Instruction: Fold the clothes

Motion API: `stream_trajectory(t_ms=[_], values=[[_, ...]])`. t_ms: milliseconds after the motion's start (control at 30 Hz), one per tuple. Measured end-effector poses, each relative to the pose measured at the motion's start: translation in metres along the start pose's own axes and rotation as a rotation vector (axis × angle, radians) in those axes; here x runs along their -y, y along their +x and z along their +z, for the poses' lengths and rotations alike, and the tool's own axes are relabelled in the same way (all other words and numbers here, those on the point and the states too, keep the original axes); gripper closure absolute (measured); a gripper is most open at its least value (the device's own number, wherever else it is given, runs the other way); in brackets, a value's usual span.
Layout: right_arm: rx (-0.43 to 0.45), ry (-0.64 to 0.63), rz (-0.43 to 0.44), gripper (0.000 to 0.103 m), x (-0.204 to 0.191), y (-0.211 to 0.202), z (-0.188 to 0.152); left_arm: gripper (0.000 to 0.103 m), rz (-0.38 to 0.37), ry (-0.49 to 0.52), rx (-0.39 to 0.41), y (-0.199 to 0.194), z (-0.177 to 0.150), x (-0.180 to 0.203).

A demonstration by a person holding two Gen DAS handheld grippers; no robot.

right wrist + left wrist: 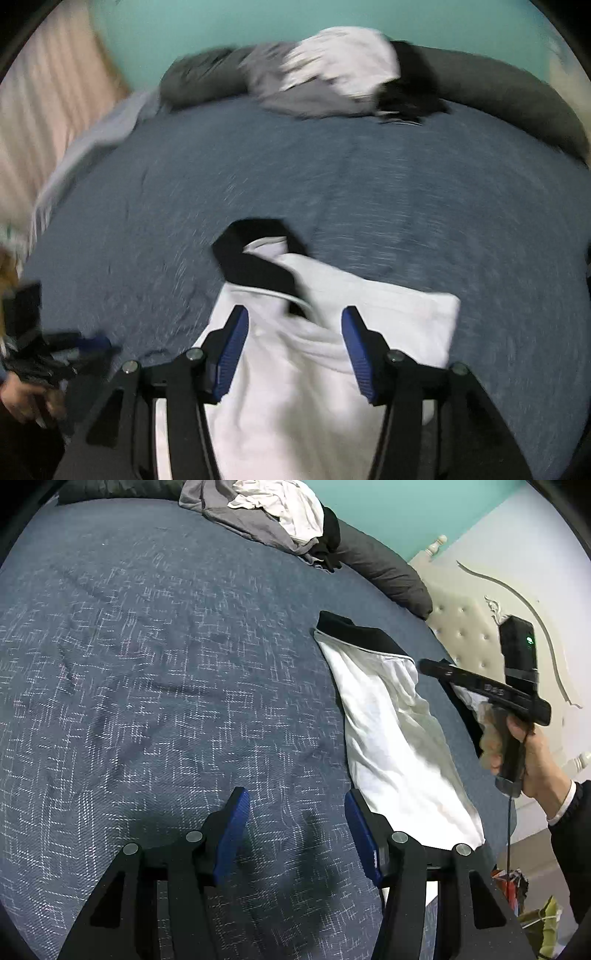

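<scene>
Blue woven bedding [166, 672] covers the bed that serves as the work surface, with a teal wall behind it. Nearest in the left wrist view, the left gripper [297, 827] hovers over bare cover with its jaws parted and nothing between them, seemingly parked just beside the garment to leave it clear. Its right finger sits at the near end of the white garment [391, 738], though contact cannot be told.

That garment, white with a black collar band [354, 631], lies in a long narrow fold near the bed's right edge. Its long axis runs away from the person, collar end pointing toward the far pillows, probably laid so for a next crosswise fold.

Over it, in the blurred right wrist view, the right gripper [293, 347] points steeply down, jaws released, white cloth lying below the gap but not pinched by the pads. Seen from the left camera, a hand [524, 753] grips that tool's handle above the garment's right side.

Farther off, a loose pile of grey, white and black clothes [266, 513] waits against the dark pillows [384, 572], apparently unfolded work yet to come.
</scene>
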State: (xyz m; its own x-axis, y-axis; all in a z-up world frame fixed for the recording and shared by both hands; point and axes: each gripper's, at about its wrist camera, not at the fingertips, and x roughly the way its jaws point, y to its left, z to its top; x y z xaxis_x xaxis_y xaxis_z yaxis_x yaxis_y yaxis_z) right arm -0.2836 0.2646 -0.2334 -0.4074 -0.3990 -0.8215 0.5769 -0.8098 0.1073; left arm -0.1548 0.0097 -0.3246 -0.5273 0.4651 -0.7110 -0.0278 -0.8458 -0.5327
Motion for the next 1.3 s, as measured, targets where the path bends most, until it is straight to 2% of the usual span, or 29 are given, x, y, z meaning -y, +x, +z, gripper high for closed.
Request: stream_trajectory(t_ms=[167, 200, 233, 267, 300, 333, 433, 567, 767, 867, 967, 1033, 1067, 1100, 1233, 1300], values=[[-0.065, -0.054, -0.088, 0.05, -0.011, 0.031, 0.012, 0.045, -0.007, -0.009, 0.005, -0.001, 0.002, -0.003], [-0.067, -0.05, -0.103, 0.058, -0.009, 0.033, 0.013, 0.045, -0.008, -0.011, 0.005, -0.001, 0.002, -0.004], [-0.064, -0.04, -0.105, 0.07, -0.007, 0.035, 0.015, 0.045, -0.009, -0.013, 0.004, -0.001, 0.002, -0.005], [-0.063, -0.025, -0.097, 0.075, -0.004, 0.036, 0.017, 0.045, -0.011, -0.013, 0.004, -0.001, 0.002, -0.005], [-0.058, -0.006, -0.087, 0.087, 0.0, 0.038, 0.02, 0.045, -0.012, -0.014, 0.003, -0.001, 0.002, -0.005], [-0.05, 0.014, -0.078, 0.095, 0.003, 0.039, 0.022, 0.045, -0.013, -0.014, 0.003, -0.001, 0.002, -0.005], [-0.031, 0.087, -0.074, 0.099, 0.016, 0.043, 0.032, 0.045, -0.014, -0.014, 0.002, -0.001, 0.002, -0.005], [-0.036, 0.217, -0.127, 0.101, 0.041, 0.053, 0.042, 0.045, -0.014, -0.021, 0.001, -0.001, 0.001, -0.008], [-0.087, 0.381, -0.184, 0.101, 0.073, 0.065, 0.046, 0.045, -0.023, -0.023, 0.002, -0.002, 0.002, -0.007], [-0.029, 0.359, -0.139, 0.101, 0.069, 0.052, 0.047, 0.045, -0.026, -0.015, -0.001, -0.001, 0.001, -0.003], [0.04, 0.272, -0.069, 0.094, 0.051, 0.036, 0.056, 0.045, -0.026, -0.011, -0.004, 0.0, 0.001, -0.002], [0.049, 0.182, -0.022, 0.065, 0.032, 0.031, 0.066, 0.045, -0.025, -0.01, -0.004, 0.001, 0.001, -0.001], [0.046, 0.128, -0.011, 0.059, 0.02, 0.03, 0.07, 0.045, -0.024, -0.011, -0.004, 0.0, 0.001, -0.002], [0.033, 0.063, -0.015, 0.056, 0.005, 0.031, 0.074, 0.045, -0.024, -0.012, -0.003, 0.0, 0.001, -0.002], [-0.036, -0.168, -0.048, 0.056, -0.05, 0.042, 0.081, 0.045, -0.025, -0.012, -0.001, -0.001, 0.002, -0.003], [-0.064, -0.238, -0.059, 0.056, -0.062, 0.052, 0.082, 0.045, -0.026, -0.017, 0.002, -0.002, 0.002, -0.005]])
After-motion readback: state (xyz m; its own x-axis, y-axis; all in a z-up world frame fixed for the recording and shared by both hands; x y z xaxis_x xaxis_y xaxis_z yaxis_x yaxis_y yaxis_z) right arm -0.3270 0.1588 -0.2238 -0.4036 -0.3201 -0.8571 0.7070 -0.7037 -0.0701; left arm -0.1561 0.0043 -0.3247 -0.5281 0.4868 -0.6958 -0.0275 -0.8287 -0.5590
